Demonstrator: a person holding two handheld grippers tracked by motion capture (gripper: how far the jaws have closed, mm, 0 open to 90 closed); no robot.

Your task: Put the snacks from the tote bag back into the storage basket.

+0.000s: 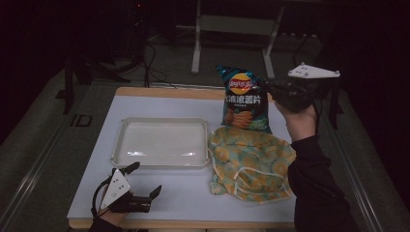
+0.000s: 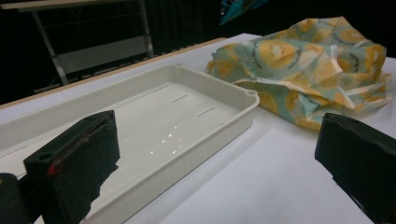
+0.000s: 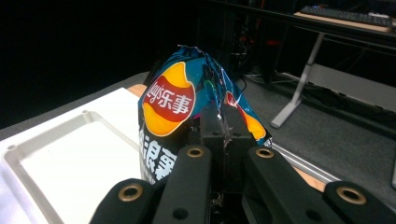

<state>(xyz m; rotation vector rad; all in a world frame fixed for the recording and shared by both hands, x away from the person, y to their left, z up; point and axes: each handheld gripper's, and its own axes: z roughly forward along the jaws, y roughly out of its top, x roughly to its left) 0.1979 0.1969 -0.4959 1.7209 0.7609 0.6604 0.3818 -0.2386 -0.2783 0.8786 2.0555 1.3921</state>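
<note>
- Left gripper (image 1: pixel 145 180): it rests low over the near left part of the white table (image 1: pixel 183 198), close to the front edge, with a grey three-cornered plate on top. Its jaws stand wide apart with nothing between them; in the left gripper view (image 2: pixel 215 154) they frame bare tabletop.
- White plastic tray (image 1: pixel 121 140): it lies flat on the table just beyond the left gripper, with nothing in it. Its rim shows again in the left gripper view (image 2: pixel 224 126) and in the right gripper view (image 3: pixel 28 154).
- Lemon-print cloth (image 1: pixel 251 164): crumpled in a heap just right of the tray, on the table; in the left gripper view (image 2: pixel 303 70) it lies beyond the tray's corner.
- Bag of Lay's crisps (image 1: pixel 243 99): it hangs upright above the far edge of the cloth, clear of the table, held by its right edge.
- Right gripper (image 1: pixel 270 89): raised at the far right, its jaws are clamped tight on the bag's edge; in the right gripper view (image 3: pixel 223 128) the foil (image 3: pixel 173 107) crumples between the pads.
</note>
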